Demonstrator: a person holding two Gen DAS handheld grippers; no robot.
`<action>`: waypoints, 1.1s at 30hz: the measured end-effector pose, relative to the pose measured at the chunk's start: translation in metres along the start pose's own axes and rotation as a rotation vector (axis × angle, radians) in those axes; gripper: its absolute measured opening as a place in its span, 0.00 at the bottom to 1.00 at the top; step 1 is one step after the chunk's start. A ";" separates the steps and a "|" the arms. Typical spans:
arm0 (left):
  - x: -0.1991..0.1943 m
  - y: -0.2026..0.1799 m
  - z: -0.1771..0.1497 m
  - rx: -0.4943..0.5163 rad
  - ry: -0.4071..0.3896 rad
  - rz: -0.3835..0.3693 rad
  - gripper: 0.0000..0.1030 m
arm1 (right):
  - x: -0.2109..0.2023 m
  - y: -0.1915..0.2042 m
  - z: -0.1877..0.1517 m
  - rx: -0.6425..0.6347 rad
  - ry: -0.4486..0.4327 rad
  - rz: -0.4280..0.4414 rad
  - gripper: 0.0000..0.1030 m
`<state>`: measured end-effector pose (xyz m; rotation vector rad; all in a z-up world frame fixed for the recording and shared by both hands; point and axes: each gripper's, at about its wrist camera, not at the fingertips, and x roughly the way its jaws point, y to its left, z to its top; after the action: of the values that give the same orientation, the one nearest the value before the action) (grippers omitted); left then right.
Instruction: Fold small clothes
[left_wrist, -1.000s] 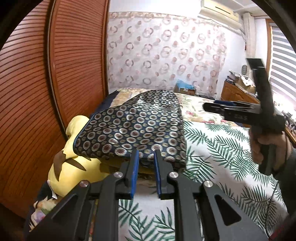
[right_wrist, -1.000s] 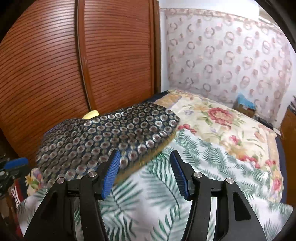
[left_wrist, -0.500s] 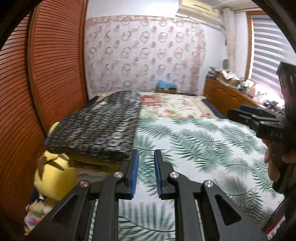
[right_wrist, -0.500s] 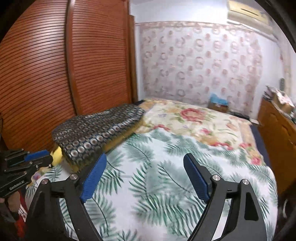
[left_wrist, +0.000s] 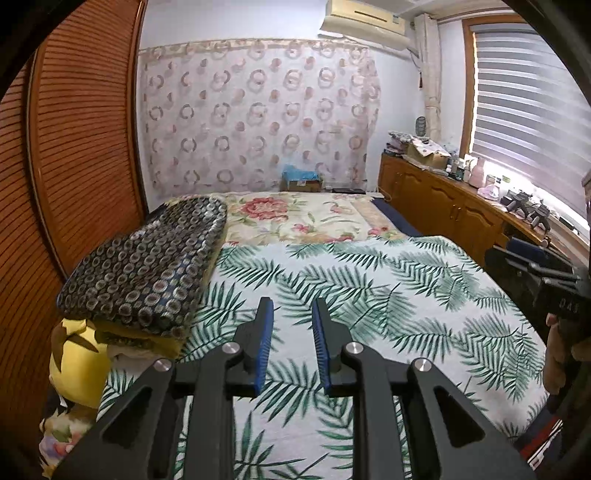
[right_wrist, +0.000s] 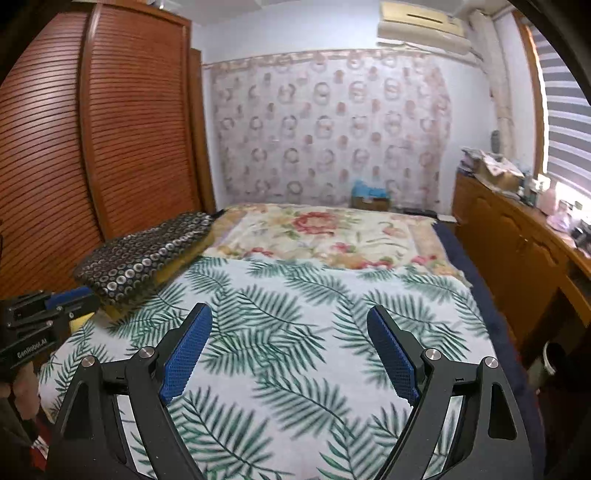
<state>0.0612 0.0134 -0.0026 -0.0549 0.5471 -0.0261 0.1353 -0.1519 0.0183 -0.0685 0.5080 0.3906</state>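
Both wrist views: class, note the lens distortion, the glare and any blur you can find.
Left wrist: fisheye bends the wardrobe; the window glares on the counter. Right wrist: dark round vignette; the palm bedspread is smeared near the open right gripper.

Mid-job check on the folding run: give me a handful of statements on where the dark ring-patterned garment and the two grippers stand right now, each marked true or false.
1. The folded ring-patterned garment lies at the left edge of the bed, by the wooden wardrobe doors. True.
2. The left gripper grips the garment. False: its jaws are opening with nothing between them, only the palm-leaf bedspread beyond.
3. The right gripper stands wide open and empty. True.
4. The garment lies flat on the bedspread. False: it rests on a yellow plush toy.
5. Another garment waits on the palm-leaf bedspread. False: none shows there.
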 end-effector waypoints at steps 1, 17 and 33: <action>-0.002 -0.004 0.005 0.002 -0.007 -0.005 0.19 | -0.004 -0.003 -0.001 0.007 -0.004 -0.011 0.85; -0.039 -0.017 0.050 0.006 -0.115 -0.011 0.20 | -0.065 -0.025 0.018 0.059 -0.137 -0.110 0.85; -0.045 -0.015 0.049 0.008 -0.128 0.003 0.20 | -0.064 -0.027 0.018 0.062 -0.140 -0.111 0.85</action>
<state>0.0484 0.0027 0.0636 -0.0480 0.4190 -0.0211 0.1023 -0.1958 0.0641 -0.0094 0.3759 0.2686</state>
